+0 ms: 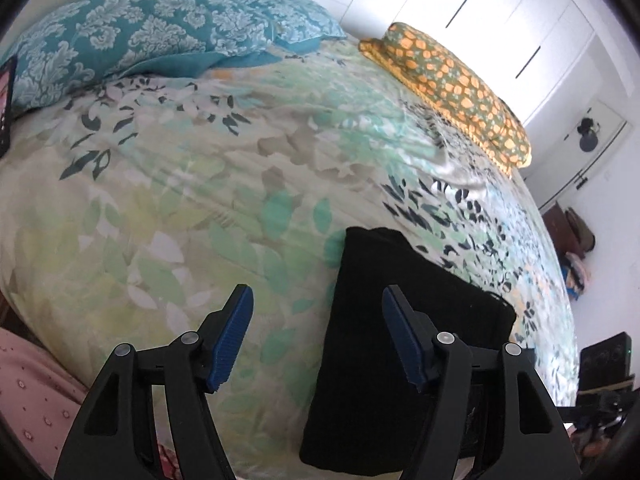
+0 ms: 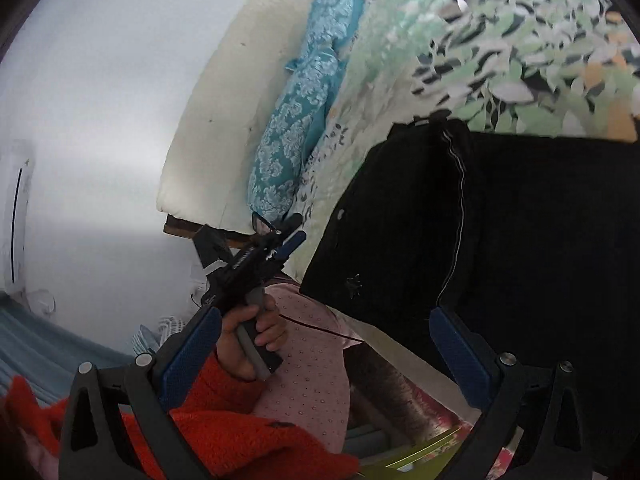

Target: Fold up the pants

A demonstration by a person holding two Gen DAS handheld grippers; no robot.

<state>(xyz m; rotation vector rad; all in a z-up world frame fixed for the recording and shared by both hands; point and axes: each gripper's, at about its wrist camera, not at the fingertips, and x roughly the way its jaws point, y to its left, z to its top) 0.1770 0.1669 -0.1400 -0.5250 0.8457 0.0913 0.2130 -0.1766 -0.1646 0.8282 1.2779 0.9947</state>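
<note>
With both the left gripper (image 1: 316, 338) and right gripper (image 2: 324, 356) spread and empty, smooth the folded black pants (image 1: 400, 360) at lower right before regripping.

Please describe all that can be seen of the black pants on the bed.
The black pants are folded into a compact, roughly rectangular bundle of dark, matte cloth. They lie flat on the leaf-patterned bedspread, near its edge. In the right wrist view a thin pale line of stitching runs across them. Neither the left gripper nor the right gripper holds them; both stand open.
</note>
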